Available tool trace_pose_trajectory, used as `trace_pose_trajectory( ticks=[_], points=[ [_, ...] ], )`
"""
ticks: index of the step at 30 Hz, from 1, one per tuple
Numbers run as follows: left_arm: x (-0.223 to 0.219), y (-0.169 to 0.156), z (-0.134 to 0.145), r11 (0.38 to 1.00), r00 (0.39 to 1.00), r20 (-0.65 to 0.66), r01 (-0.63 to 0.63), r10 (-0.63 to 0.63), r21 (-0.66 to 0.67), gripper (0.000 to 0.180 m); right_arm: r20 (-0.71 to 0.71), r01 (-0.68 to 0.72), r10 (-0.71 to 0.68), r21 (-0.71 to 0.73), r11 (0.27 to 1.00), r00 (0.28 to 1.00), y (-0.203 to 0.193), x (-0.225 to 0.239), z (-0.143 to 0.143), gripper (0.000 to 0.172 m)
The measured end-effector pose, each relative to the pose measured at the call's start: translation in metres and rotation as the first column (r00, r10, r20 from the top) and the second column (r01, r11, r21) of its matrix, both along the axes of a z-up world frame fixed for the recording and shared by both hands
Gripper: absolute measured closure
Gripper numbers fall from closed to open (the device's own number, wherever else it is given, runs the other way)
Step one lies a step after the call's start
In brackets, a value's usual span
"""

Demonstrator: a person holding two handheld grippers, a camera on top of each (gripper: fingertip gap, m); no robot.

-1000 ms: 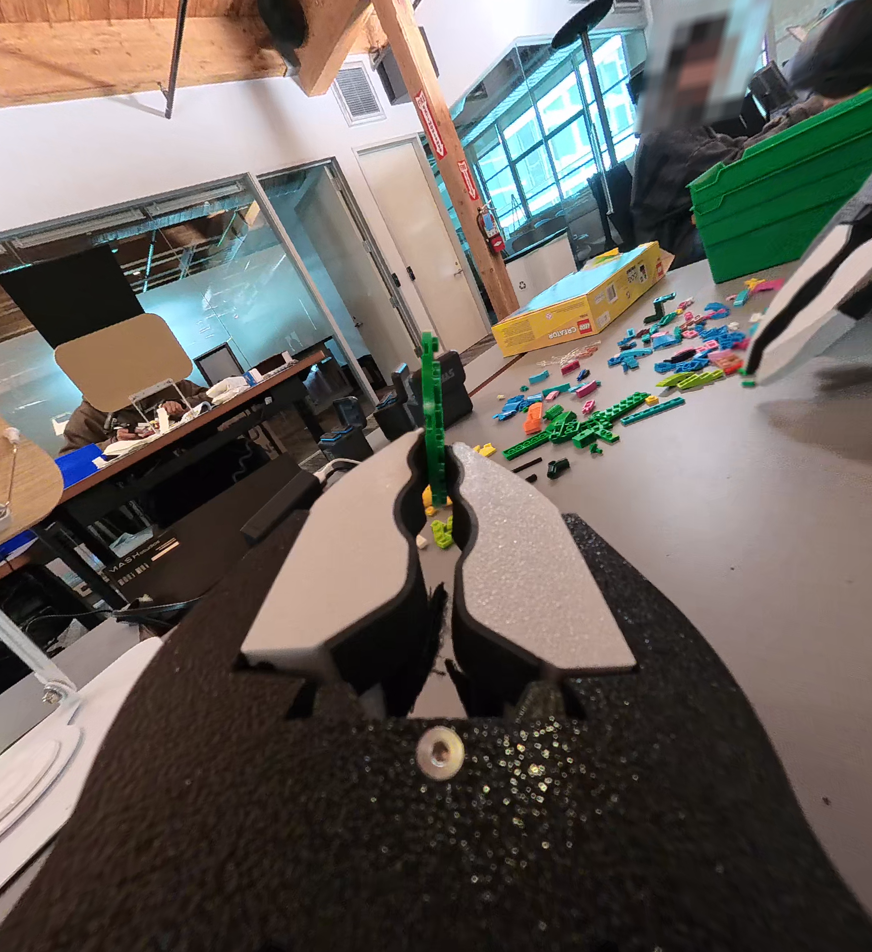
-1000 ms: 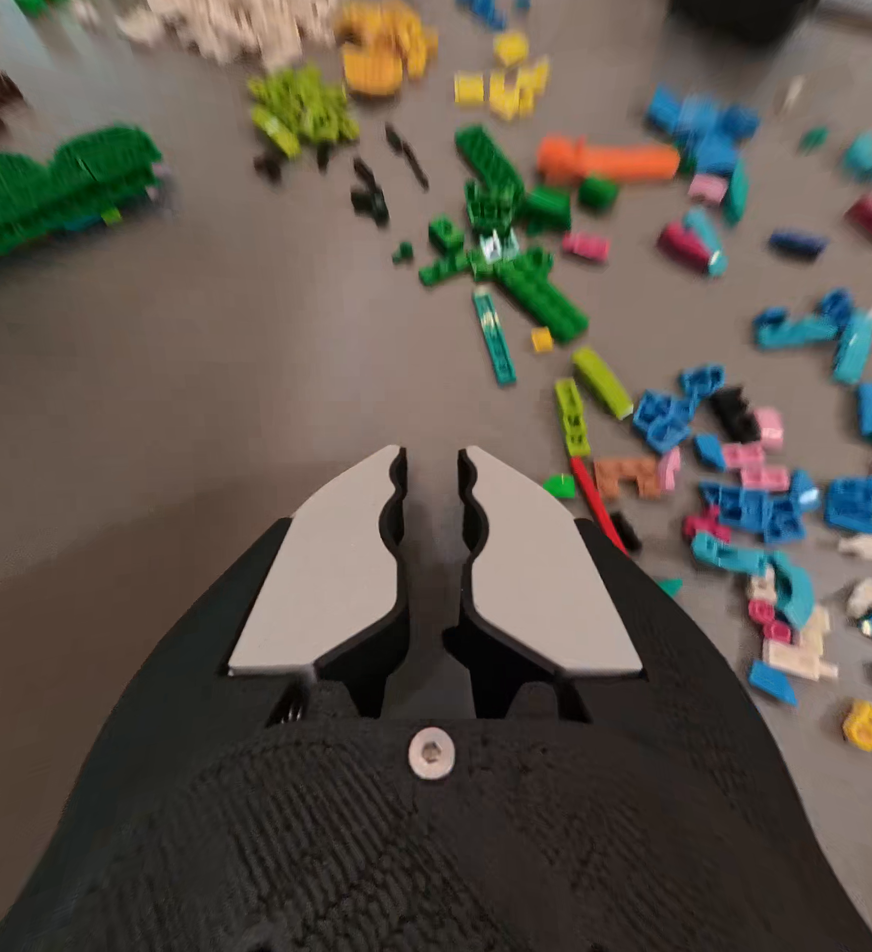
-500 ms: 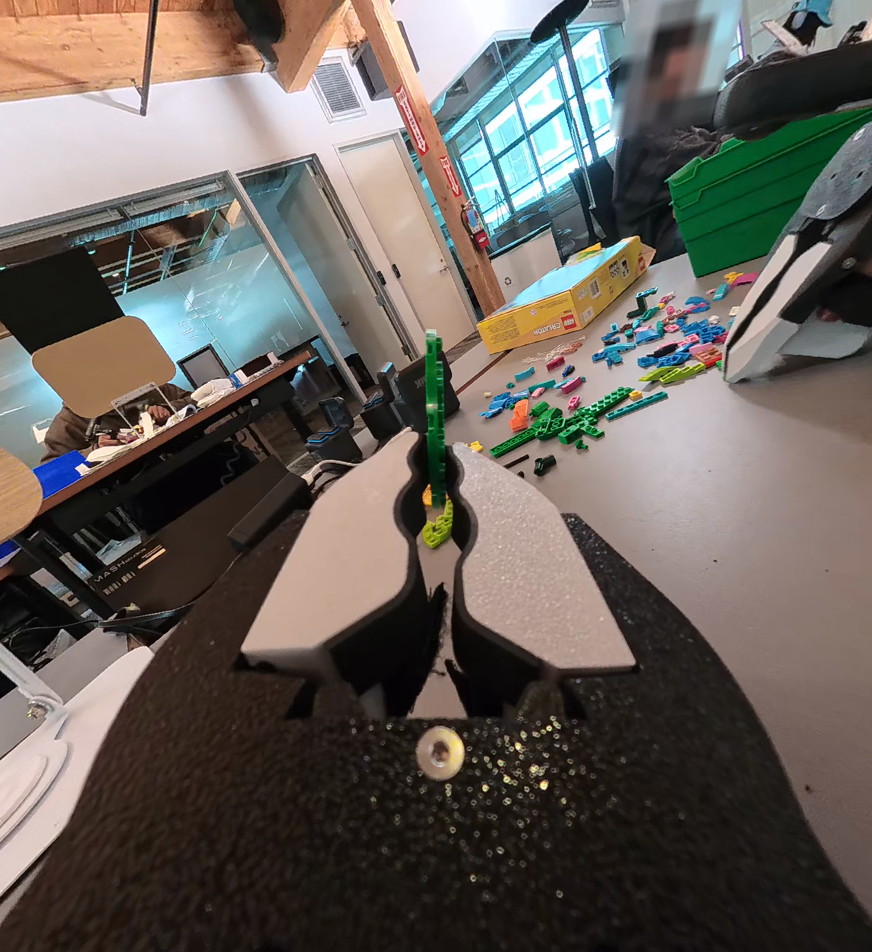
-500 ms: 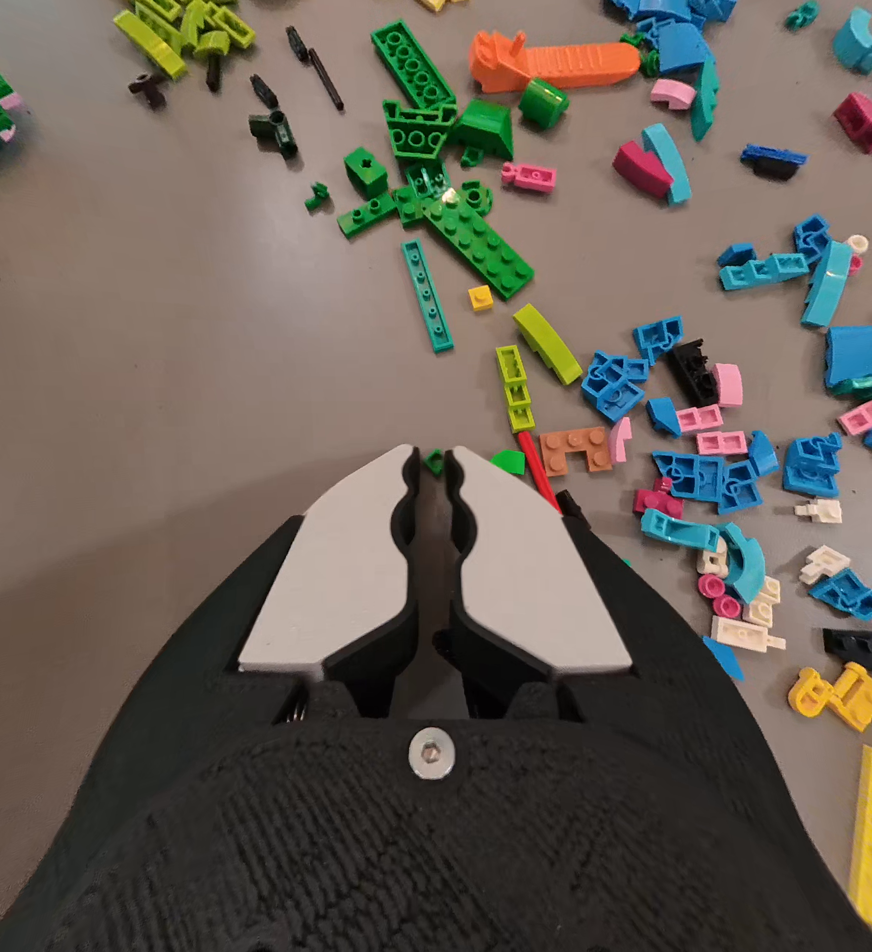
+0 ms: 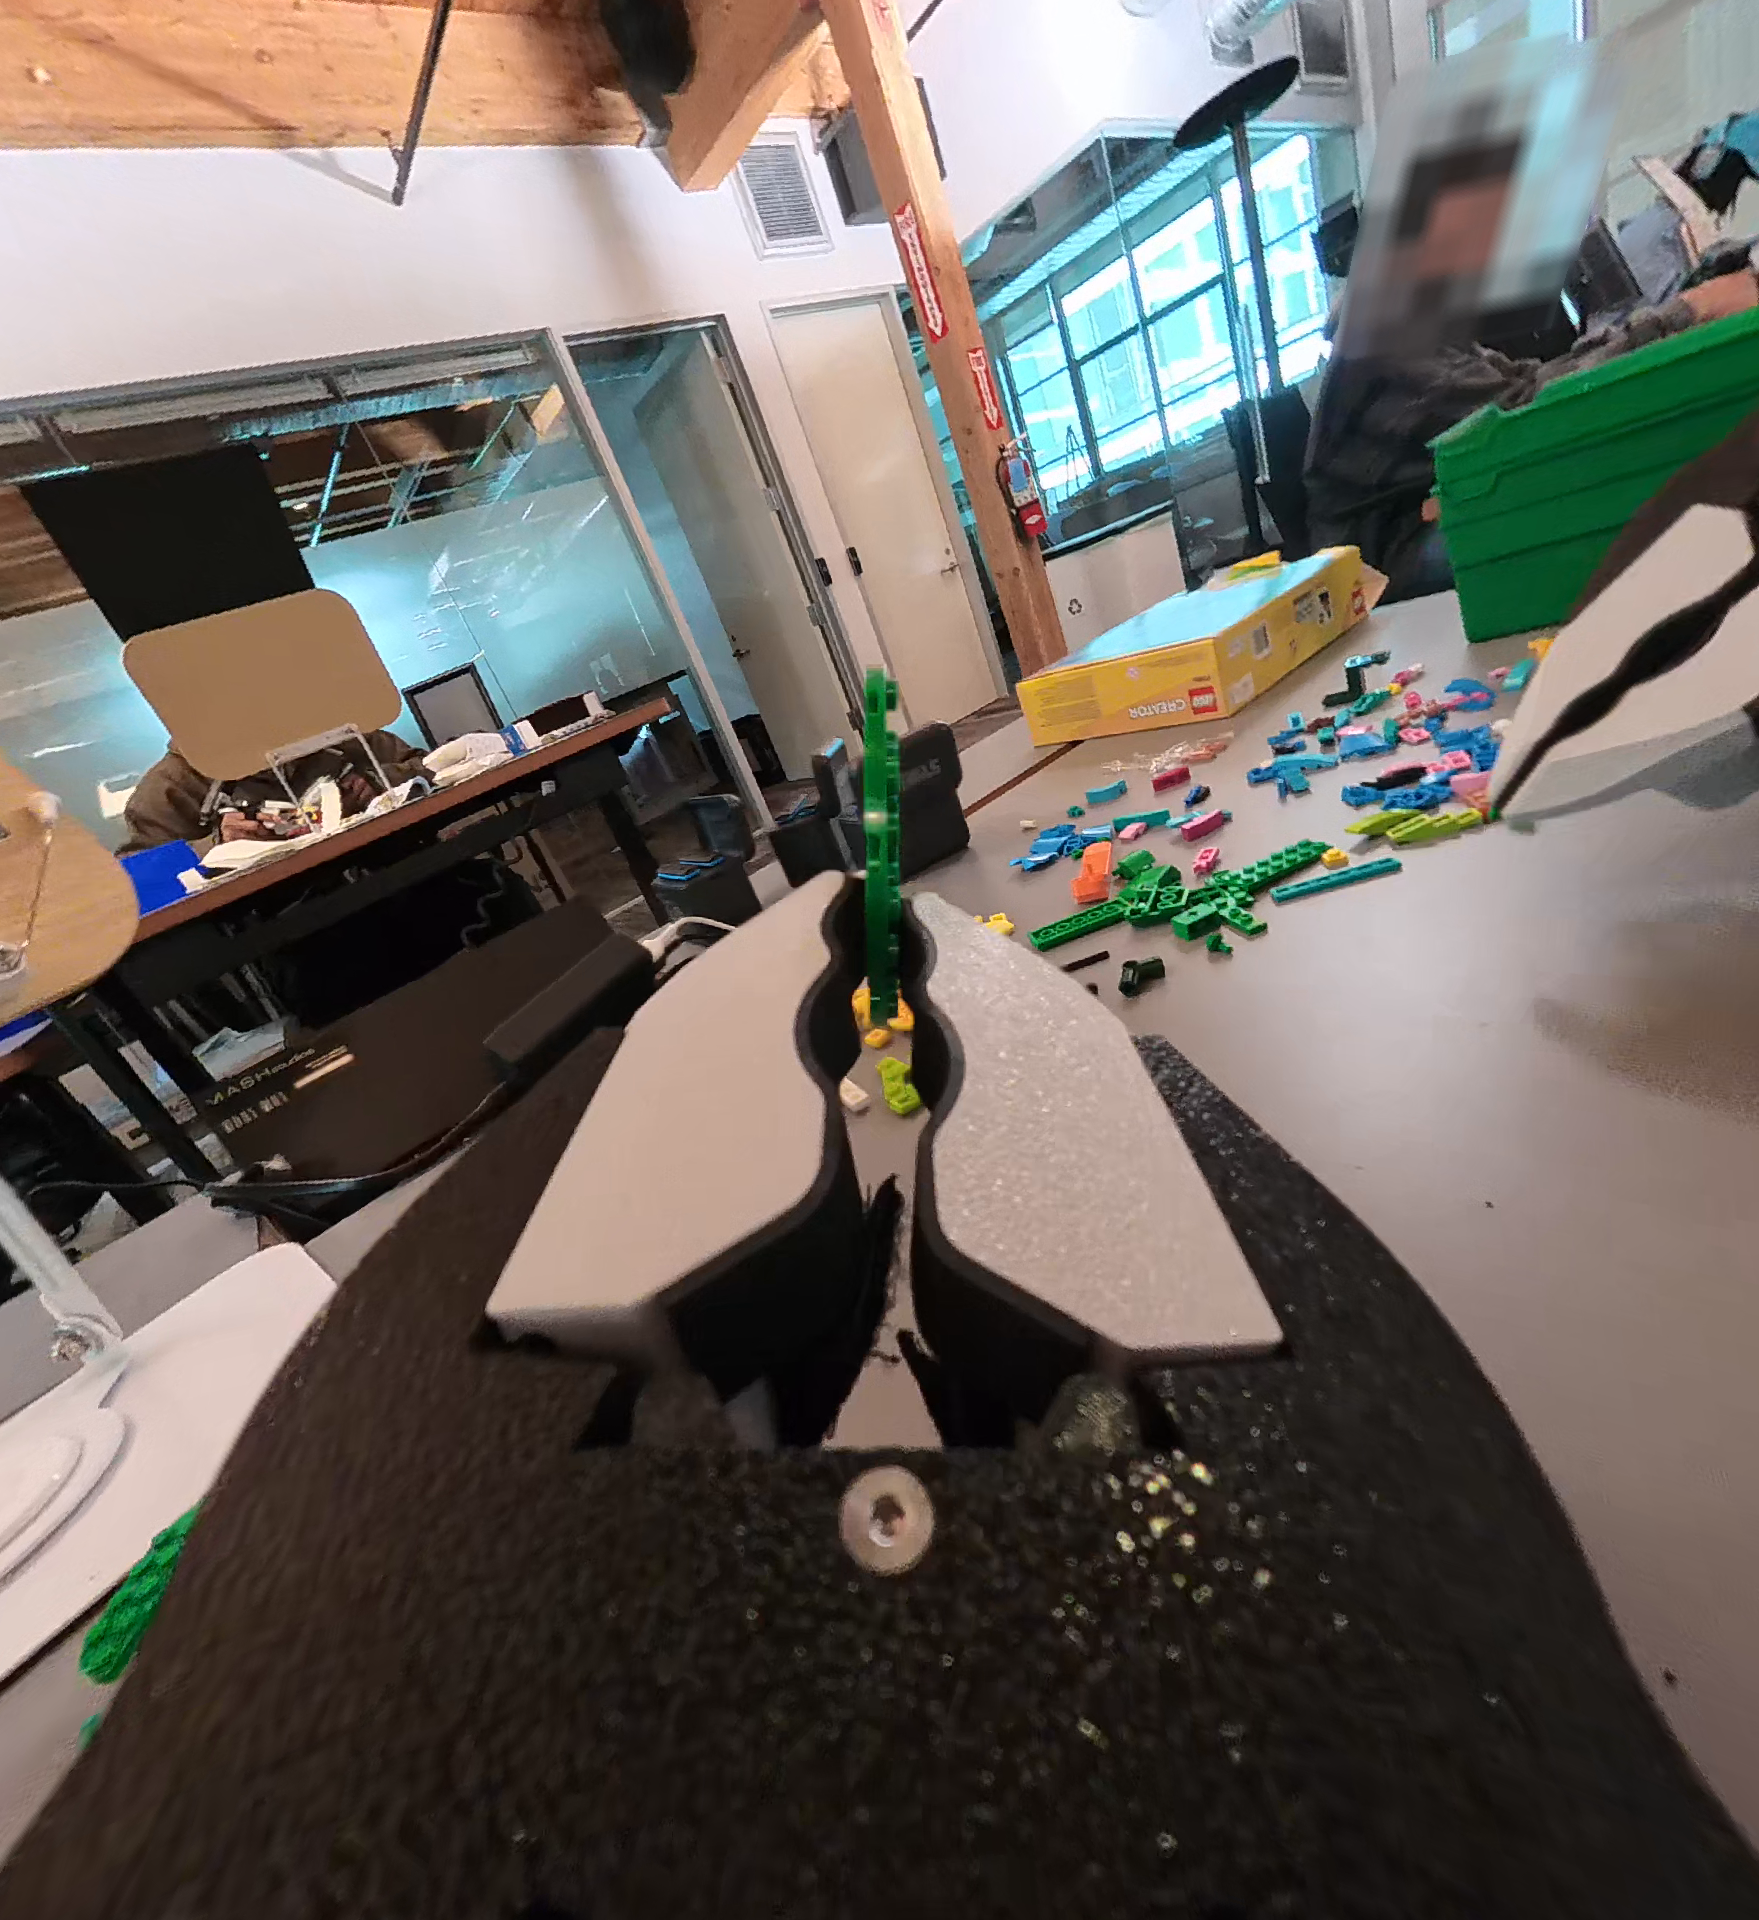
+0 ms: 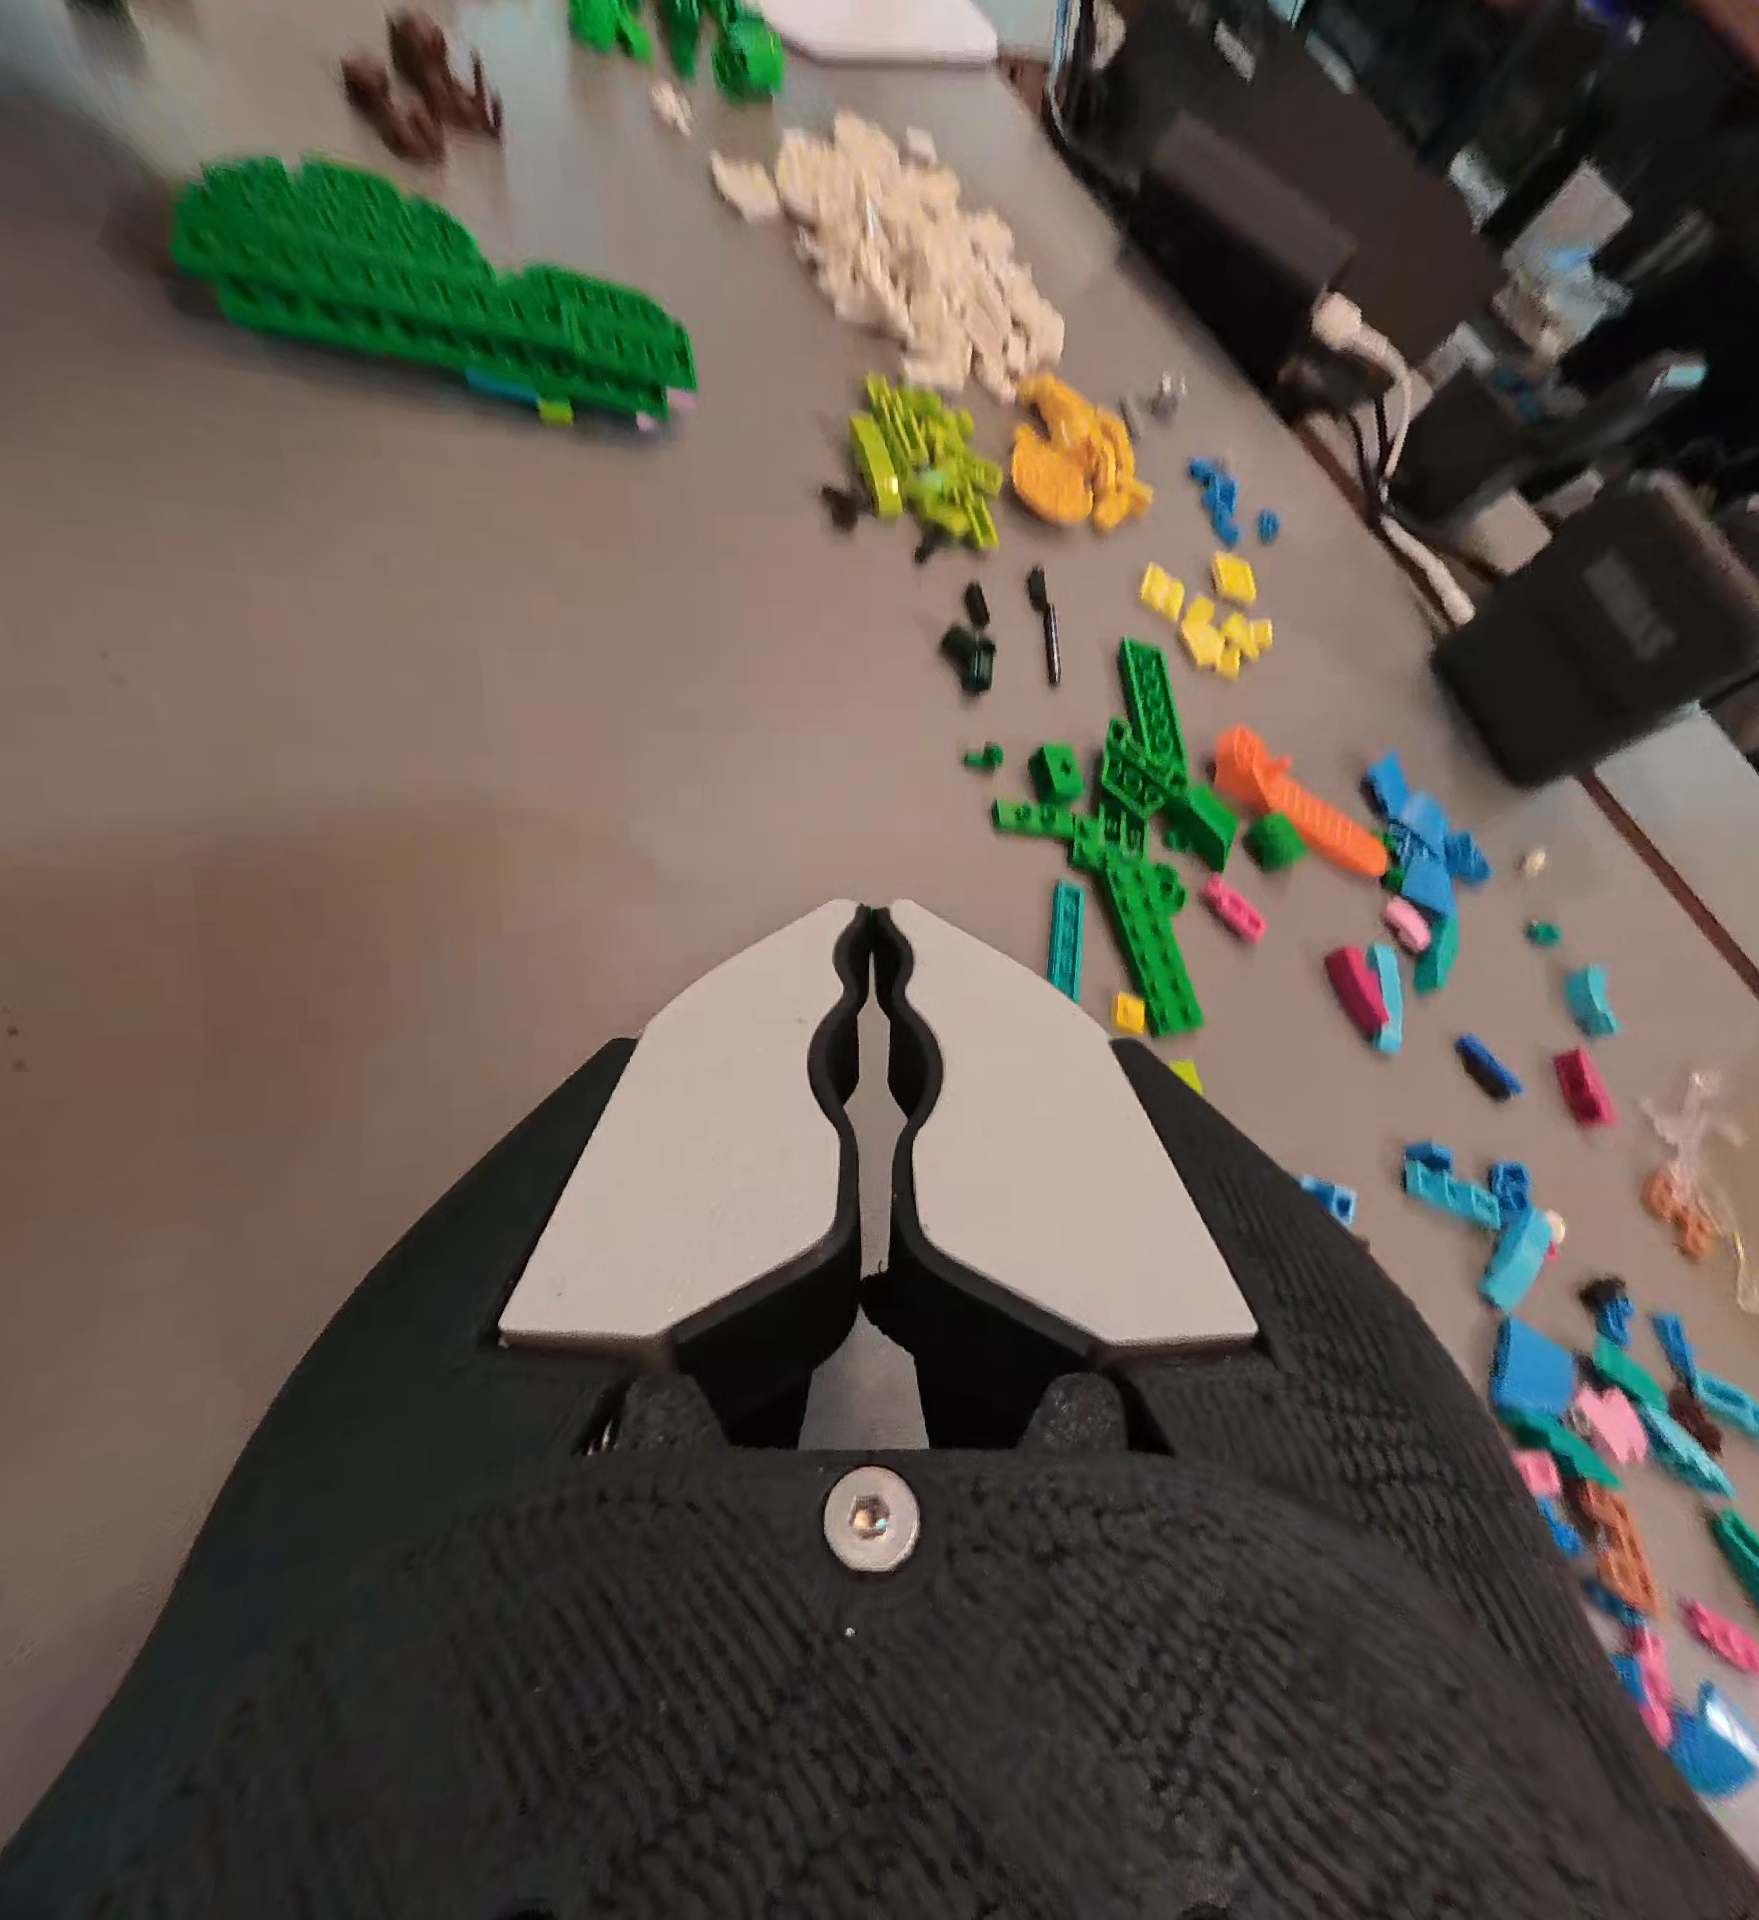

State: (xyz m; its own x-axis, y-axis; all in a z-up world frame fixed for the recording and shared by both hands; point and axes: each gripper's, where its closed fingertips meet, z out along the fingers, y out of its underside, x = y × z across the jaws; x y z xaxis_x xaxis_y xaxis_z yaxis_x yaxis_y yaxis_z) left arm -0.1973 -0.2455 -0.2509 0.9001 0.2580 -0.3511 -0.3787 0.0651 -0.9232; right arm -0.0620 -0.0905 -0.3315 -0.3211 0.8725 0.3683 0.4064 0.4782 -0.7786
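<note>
My left gripper (image 5: 880,896) is shut on a thin green brick plate (image 5: 880,790). The plate stands upright on edge between the fingertips, above the grey table (image 5: 1374,1143). My right gripper (image 6: 870,912) is shut, and a tiny green piece (image 6: 867,914) shows as a sliver pinched at the very fingertips. In the left wrist view the right gripper (image 5: 1507,812) hangs at the right over the loose bricks, with a green speck at its tip. A heap of green plates (image 6: 1145,831) lies on the table to the right of the right gripper.
A large green brick build (image 6: 418,281) lies at the far left. Cream (image 6: 906,249), lime (image 6: 916,468) and yellow (image 6: 1072,468) brick piles and an orange tool (image 6: 1301,800) lie beyond. A yellow box (image 5: 1197,670) and green bins (image 5: 1602,499) stand at the back. Black cases (image 6: 1602,623) line the table's right edge. There is about 25 centimetres between the tips of the two grippers.
The right gripper's pads came together on a small green piece from the table, then it lifted and swung left. The left gripper kept its hold on the green plate, barely moving.
</note>
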Motion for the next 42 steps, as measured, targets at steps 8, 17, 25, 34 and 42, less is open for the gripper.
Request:
trace_pose_trajectory(
  ticks=[8, 17, 25, 34, 42],
  points=[
    [-0.020, -0.024, 0.028, 0.967, 0.986, 0.146, -0.107, 0.074, 0.232, 0.175, -0.123, -0.232, 0.228, -0.017, 0.973, 0.966, -0.066, -0.100, 0.042, 0.172],
    [0.011, -0.022, 0.036, 0.973, 0.993, -0.102, -0.027, 0.052, 0.231, 0.175, 0.007, -0.510, 0.511, -0.043, 0.859, 0.860, -0.172, -0.281, 0.022, 0.172],
    [0.001, -0.023, 0.036, 0.970, 0.996, -0.060, -0.051, 0.067, 0.239, 0.175, 0.152, -0.513, 0.514, -0.044, 0.857, 0.844, -0.199, -0.323, -0.011, 0.153],
    [-0.014, -0.031, 0.039, 0.951, 0.990, 0.142, -0.041, -0.003, 0.306, 0.175, -0.018, -0.611, 0.661, -0.401, 0.683, 0.750, -0.187, -0.260, 0.056, 0.154],
    [-0.014, -0.030, 0.040, 0.934, 0.942, 0.276, 0.088, -0.191, 0.346, 0.175, -0.179, -0.758, 0.879, -0.599, 0.258, 0.441, -0.184, -0.150, 0.146, 0.146]
  ],
)
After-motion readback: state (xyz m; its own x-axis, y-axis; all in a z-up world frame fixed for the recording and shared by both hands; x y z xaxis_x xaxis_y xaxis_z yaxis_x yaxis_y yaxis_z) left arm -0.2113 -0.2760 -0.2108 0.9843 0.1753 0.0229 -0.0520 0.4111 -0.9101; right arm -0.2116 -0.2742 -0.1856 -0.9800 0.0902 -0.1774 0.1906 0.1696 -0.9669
